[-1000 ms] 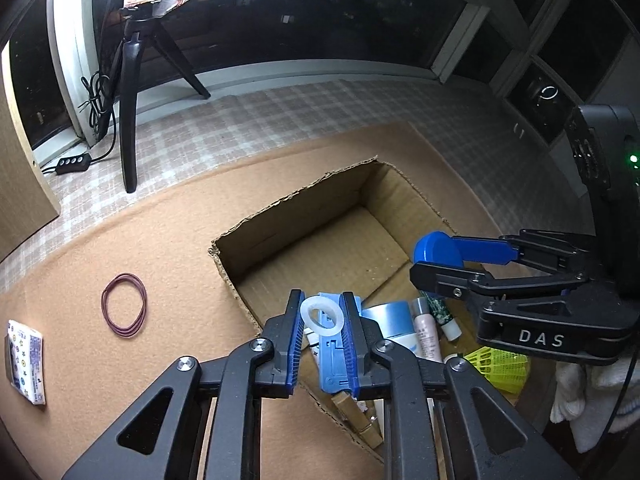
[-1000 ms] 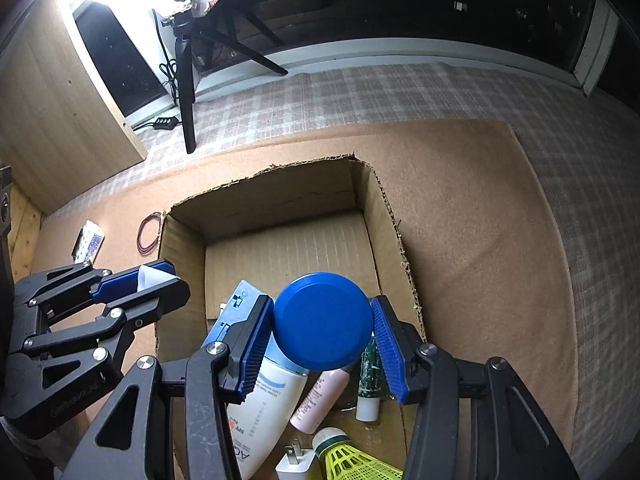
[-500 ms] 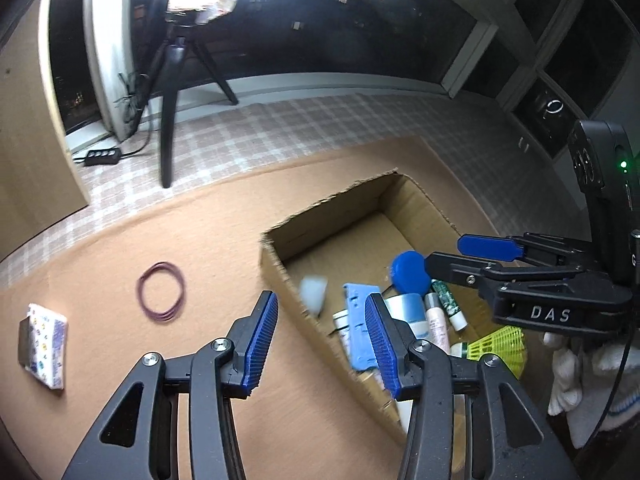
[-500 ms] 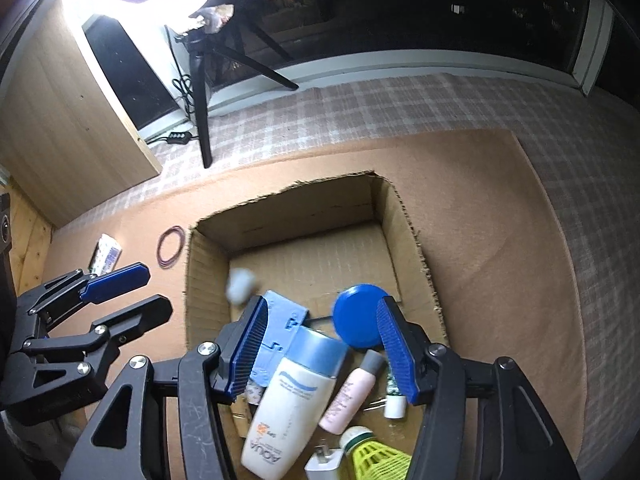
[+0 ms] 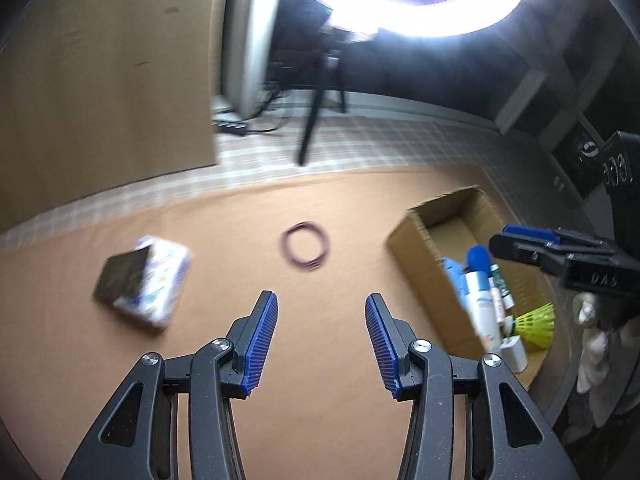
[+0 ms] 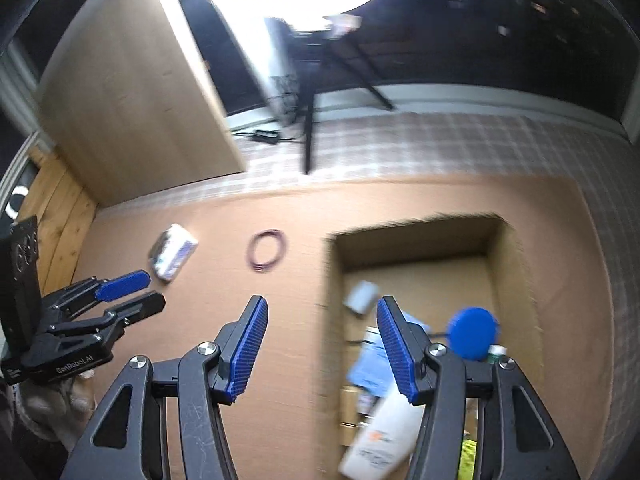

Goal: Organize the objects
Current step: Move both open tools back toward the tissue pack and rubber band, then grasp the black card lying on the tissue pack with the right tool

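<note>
Left tool (image 5: 320, 340) and right tool (image 6: 320, 348) gaped empty; yellow shuttlecock (image 5: 534, 326) seen clearly rightward only via left view.

Ring light (image 5: 424, 8) glaring on a black tripod (image 5: 316, 92); pale wooden panel (image 5: 104, 80) left of tripod; checked floor (image 6: 440, 144) beneath; dark windows behind.

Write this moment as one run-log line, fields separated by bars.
left gripper: open, empty | right gripper: open, empty | cardboard box: holds blue lid | outside box: rubber band, patterned packet
</note>
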Tool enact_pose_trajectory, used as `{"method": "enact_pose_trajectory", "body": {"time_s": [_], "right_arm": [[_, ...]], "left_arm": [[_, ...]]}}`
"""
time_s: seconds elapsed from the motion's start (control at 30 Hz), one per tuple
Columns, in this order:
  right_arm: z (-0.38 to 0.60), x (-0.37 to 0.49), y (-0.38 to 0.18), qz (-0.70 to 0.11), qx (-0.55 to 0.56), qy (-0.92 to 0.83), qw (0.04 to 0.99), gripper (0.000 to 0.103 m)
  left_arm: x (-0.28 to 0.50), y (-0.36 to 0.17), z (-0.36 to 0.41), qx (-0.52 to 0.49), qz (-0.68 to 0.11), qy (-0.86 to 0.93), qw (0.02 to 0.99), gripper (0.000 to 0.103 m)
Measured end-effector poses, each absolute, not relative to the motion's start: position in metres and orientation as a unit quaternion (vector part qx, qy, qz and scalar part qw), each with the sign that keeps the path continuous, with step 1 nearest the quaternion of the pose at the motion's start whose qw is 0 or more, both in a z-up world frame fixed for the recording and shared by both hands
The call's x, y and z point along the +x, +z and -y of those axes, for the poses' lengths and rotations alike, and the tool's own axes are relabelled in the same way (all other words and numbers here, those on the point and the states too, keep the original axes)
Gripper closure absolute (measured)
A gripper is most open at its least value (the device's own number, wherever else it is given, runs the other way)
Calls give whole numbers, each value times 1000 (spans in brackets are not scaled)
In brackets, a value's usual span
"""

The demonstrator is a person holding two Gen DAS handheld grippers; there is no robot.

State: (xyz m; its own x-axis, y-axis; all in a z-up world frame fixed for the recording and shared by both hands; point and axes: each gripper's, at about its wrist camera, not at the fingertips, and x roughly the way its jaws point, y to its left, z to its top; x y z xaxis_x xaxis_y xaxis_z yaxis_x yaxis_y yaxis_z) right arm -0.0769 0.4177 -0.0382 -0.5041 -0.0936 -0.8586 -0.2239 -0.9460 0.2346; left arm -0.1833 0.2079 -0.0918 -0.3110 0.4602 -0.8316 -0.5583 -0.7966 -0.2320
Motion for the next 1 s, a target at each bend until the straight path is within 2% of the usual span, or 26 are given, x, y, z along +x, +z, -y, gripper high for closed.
{"method": "enact_pose_trajectory", "body": {"time_s": [0.3,0.6,1.0], "right_arm": [[-326,-128,-29,-97,-509,854,-38,50],[-230,-184,-51,-27,-529,841,-113,50],[-160,-274,-100,40,-582,800,-139,50]], "left_arm": [[-170,-93,-91,-498,-38,828,256,50],[-149,-101,9,-509,-17,834,211,50],[-134,-112,76,-520,16,833,188,49]]}}
